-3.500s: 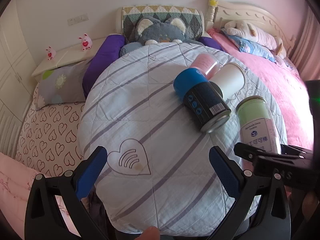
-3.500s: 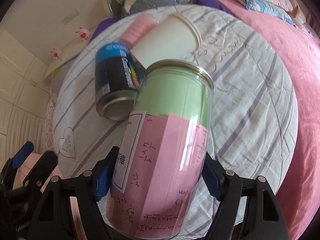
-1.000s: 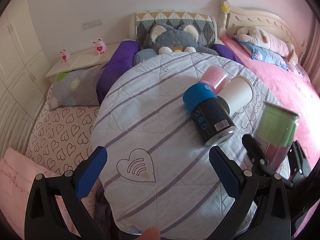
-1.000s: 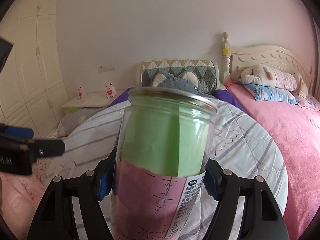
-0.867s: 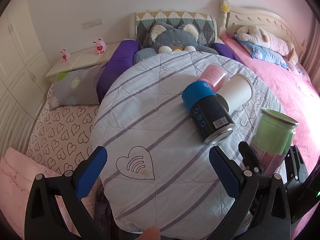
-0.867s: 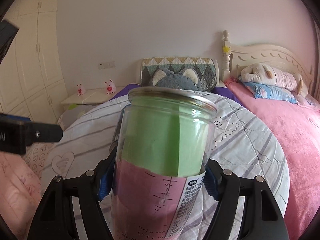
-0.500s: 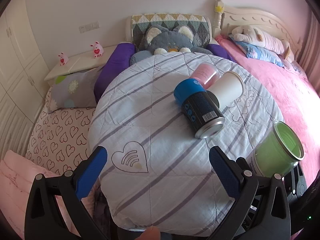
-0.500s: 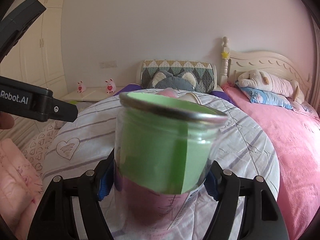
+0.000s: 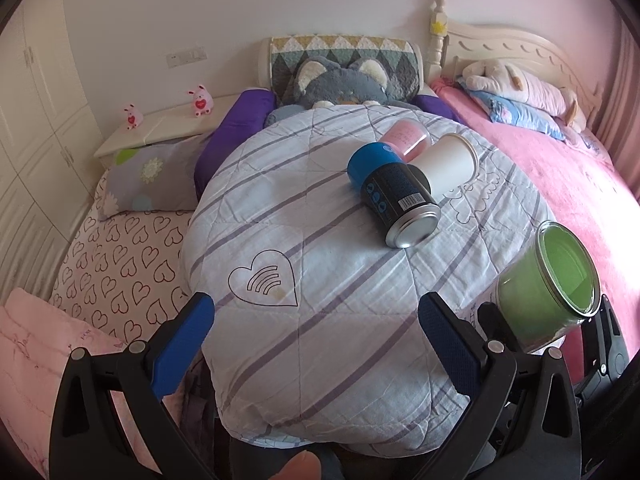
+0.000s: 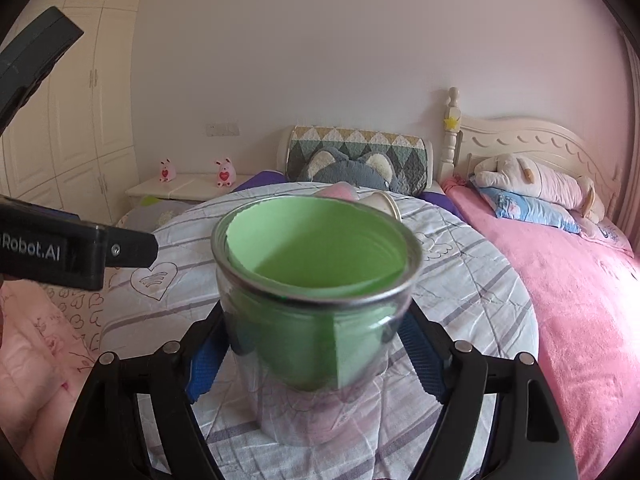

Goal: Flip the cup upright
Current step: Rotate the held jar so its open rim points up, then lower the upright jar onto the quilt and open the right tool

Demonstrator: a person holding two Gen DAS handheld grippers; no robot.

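Observation:
A clear cup lined with green paper (image 10: 316, 300) stands mouth up on the striped round table (image 10: 480, 312), between the blue pads of my right gripper (image 10: 314, 350), which is shut on it. The cup also shows in the left wrist view (image 9: 548, 284) at the table's right edge. My left gripper (image 9: 316, 340) is open and empty over the table's near edge. A blue-and-black can (image 9: 390, 190), a white cup (image 9: 448, 164) and a pink cup (image 9: 404, 138) lie on their sides at the far right.
A pink bed (image 9: 568, 184) lies to the right, with a heart-print mattress (image 9: 116, 256) to the left. A grey plush toy (image 9: 340, 84) sits behind the table. The left gripper's body (image 10: 52, 252) shows in the right wrist view.
My right gripper has turned the green-lined cup from tilted to mouth up and brought it down onto the table's right edge. The left gripper stayed open and barely moved.

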